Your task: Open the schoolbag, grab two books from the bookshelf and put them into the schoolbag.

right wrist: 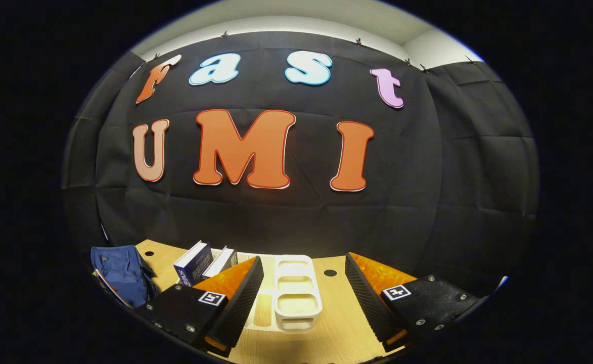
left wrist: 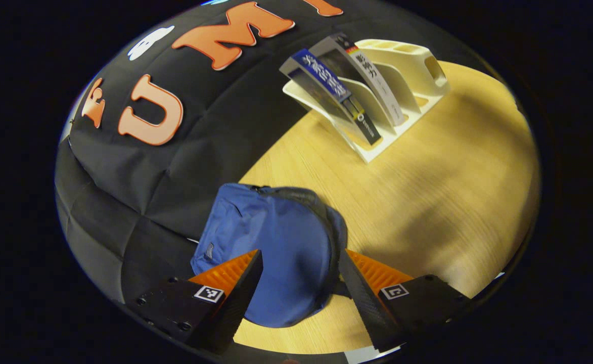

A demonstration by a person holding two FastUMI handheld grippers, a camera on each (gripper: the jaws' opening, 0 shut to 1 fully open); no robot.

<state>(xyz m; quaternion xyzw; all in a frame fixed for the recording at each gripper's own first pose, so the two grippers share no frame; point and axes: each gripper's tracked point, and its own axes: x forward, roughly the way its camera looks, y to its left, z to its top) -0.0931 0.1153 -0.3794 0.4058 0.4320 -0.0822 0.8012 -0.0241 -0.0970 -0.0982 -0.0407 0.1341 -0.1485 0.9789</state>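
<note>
In the left gripper view the blue schoolbag (left wrist: 271, 253) lies on the wooden counter (left wrist: 427, 202), at the edge where the counter meets the black booth wall (left wrist: 175, 167), and the left gripper (left wrist: 301, 288) hangs over it with its fingers (left wrist: 240, 293) spread wide apart, one on each side of the bag and clamped on nothing; whether they touch the fabric cannot be told. The bag's dark zipper line runs along its upper rim, and from here it looks closed. Beyond the schoolbag, well apart from it across a bare stretch of counter, stands the white bookshelf (left wrist: 417, 86) with two books leaning in its slots: a blue-spined book (left wrist: 334, 93) in the slot nearer the bag and a grey-spined book (left wrist: 372, 83) just behind it. The remaining slots on the far side of the shelf hold nothing. In the right gripper view the right gripper (right wrist: 301, 298) faces the wall with its fingers (right wrist: 243, 298) wide apart and holding nothing; the bookshelf (right wrist: 296, 293) sits between them on the counter (right wrist: 336, 323), farther off, seen end-on. The two books (right wrist: 202, 263) lean at the shelf's left end, and the schoolbag (right wrist: 122, 273) lies farther left of the shelf, near the counter's edge. A small dark round hole (right wrist: 330, 273) marks the counter just right of the shelf.
</note>
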